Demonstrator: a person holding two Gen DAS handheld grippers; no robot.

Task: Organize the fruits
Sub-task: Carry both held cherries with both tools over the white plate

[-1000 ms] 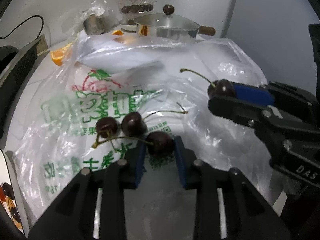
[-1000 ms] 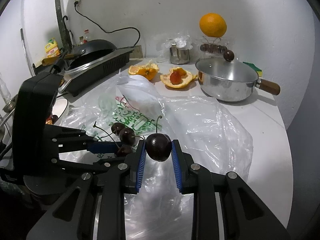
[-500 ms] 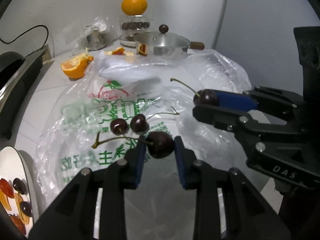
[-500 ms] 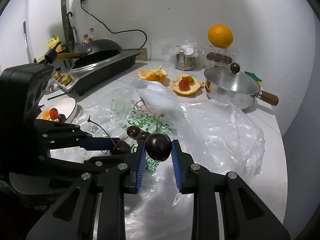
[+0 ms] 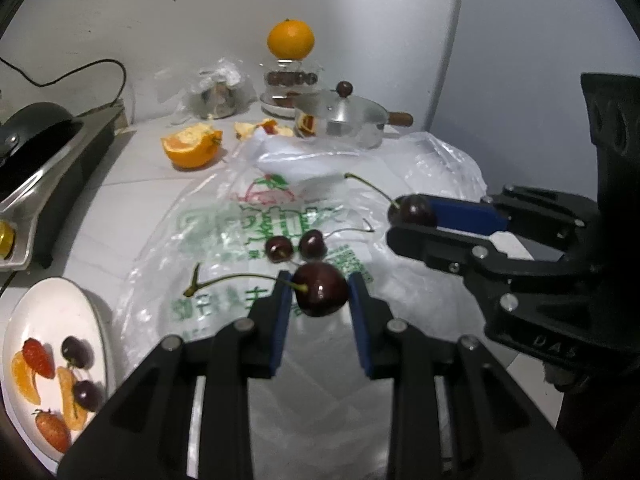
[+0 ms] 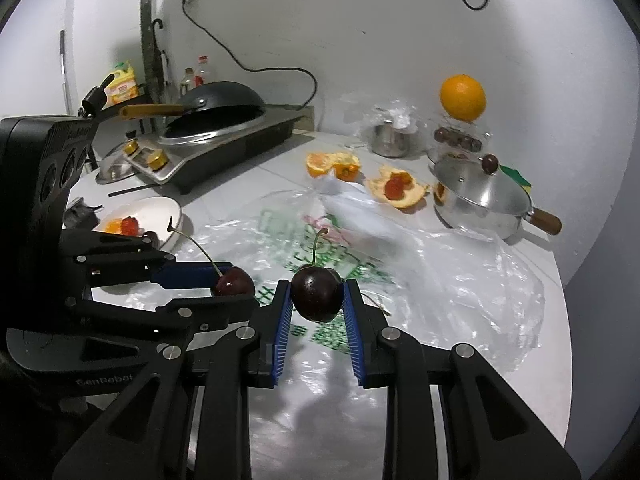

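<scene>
My left gripper (image 5: 320, 292) is clamped on a dark cherry (image 5: 320, 294), its blue pads pressing both sides and the long stem sticking out to the left. My right gripper (image 6: 316, 296) is closed tight on a second cherry (image 6: 316, 294) with its stem pointing up. Both cherries are held in the air above the clear plastic bag (image 5: 248, 216) with green print that is spread over the white surface (image 5: 132, 184). Two more cherries (image 5: 296, 246) lie side by side on the bag, just beyond my left gripper. Near left, a white plate (image 5: 86, 320) holds strawberries, orange segments and two cherries. Far back I see a halved orange (image 5: 192, 148), a lidded steel pot (image 5: 344, 120) and a whole orange (image 5: 291, 39) perched on a glass stand.
</scene>
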